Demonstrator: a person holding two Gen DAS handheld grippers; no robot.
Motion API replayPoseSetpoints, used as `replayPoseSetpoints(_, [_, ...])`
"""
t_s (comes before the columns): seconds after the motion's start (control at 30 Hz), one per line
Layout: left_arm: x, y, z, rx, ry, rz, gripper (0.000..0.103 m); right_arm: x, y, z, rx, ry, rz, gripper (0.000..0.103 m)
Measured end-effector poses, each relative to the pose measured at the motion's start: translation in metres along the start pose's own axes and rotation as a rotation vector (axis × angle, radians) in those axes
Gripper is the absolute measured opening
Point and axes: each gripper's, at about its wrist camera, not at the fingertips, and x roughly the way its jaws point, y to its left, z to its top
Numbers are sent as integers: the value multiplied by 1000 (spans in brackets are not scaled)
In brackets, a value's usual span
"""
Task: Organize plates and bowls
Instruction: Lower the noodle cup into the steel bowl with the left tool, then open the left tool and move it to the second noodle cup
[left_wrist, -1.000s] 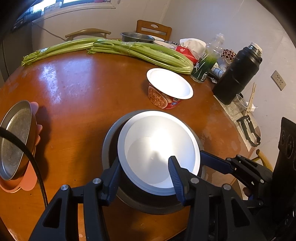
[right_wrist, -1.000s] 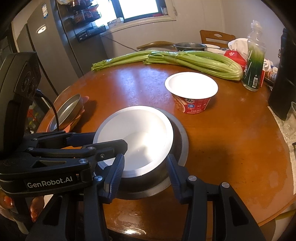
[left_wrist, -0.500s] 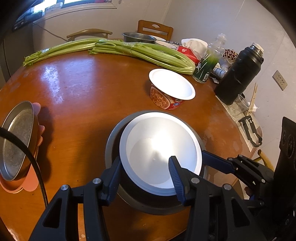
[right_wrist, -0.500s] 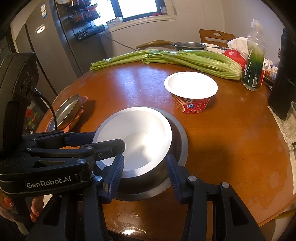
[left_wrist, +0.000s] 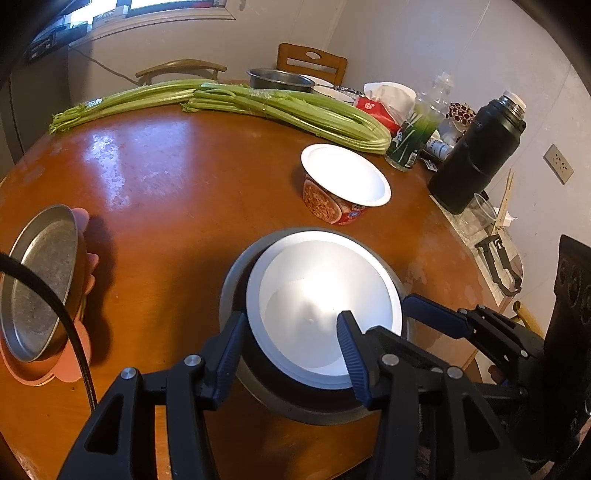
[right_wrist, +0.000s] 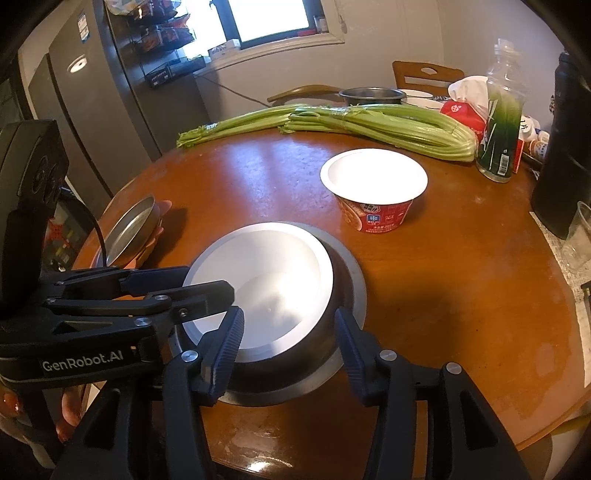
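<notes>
Two stacks plus clutter on a round glossy red-brown wooden table. Left edge: a shallow dull round metal pan, scuffed inside, sits tilted on a flat pink plastic plate with a scalloped rim; nothing shows in the pan.

Far edge: two long bunches of ribbed green celery lie flat, with a round steel basin behind them; its contents can't be seen.

Near edge, centre: the task piece, a round steel bowl with a smooth white inside and a thin silver rim, stands upright and empty on a wide-rimmed matte grey metal plate.

The left gripper, black frame with ribbed blue pads, straddles the bowl's near rim with one finger outside the wall and the other over the white inside. Its jaws stand partly apart, the gap much wider than the wall, gripping nothing.

The right gripper straddles the rim the same way from the bowl's right side, one pad over the inside and one beside the shiny outer wall. Its jaws have just opened a little and clamp nothing.

Right of centre: a red printed paper noodle tub with a white top stands alone.

Right edge: a red tissue pack, a clear plastic bottle holding green liquid, a tall matte black flask, and a clear cup.
</notes>
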Motion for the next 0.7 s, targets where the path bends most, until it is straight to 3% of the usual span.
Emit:
replayPoseSetpoints(0.3, [-19, 6, 16, -4, -63, 50, 55, -12, -18, 8, 48, -47, -25, 53])
replayPoseSetpoints(0.7, [-7, -4, 74, 38, -81, 69, 55, -22, -63, 45, 126, -109, -83, 54])
